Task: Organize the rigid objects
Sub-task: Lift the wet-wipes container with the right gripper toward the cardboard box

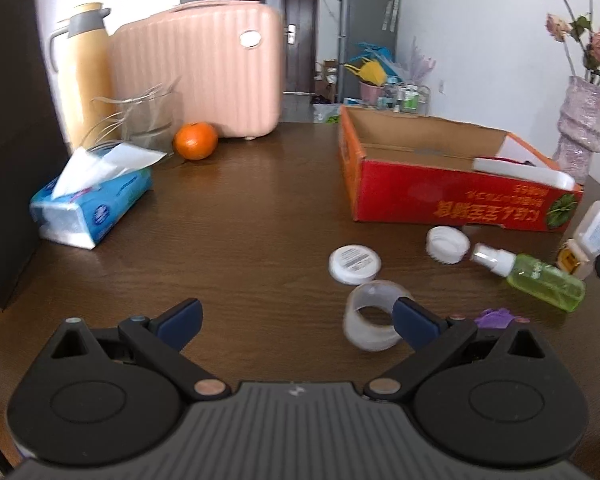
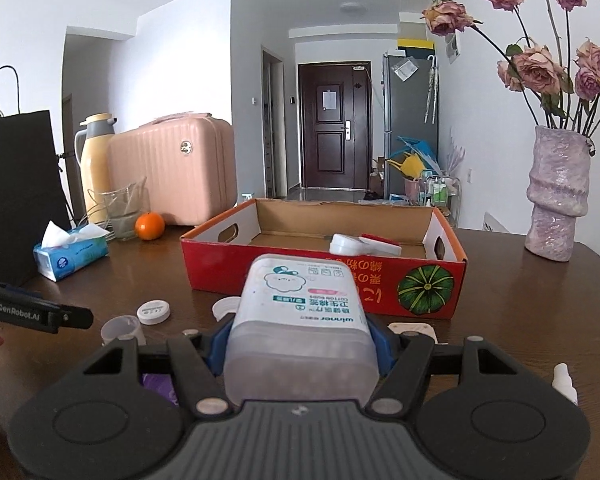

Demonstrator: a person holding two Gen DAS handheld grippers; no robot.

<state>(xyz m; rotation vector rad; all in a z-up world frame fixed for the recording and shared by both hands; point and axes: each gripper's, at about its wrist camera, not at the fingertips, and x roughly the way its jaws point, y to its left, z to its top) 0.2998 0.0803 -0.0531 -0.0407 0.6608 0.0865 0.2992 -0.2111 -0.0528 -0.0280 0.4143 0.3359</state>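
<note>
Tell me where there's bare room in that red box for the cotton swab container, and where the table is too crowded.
The red box has bare cardboard floor along its left and back; only a white item lies near its front right. The table between the tissue pack and the box is bare. It is crowded in front of the box: white lid, cap, tape roll, green spray bottle.

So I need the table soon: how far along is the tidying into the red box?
Early. Done: only a white and red item lies in the red cardboard box. In hand: the right hand-held gripper grips the cotton swab container. Left: tape roll, white jar, white cap and green spray bottle are on the table; the left hand-held gripper is open.
</note>
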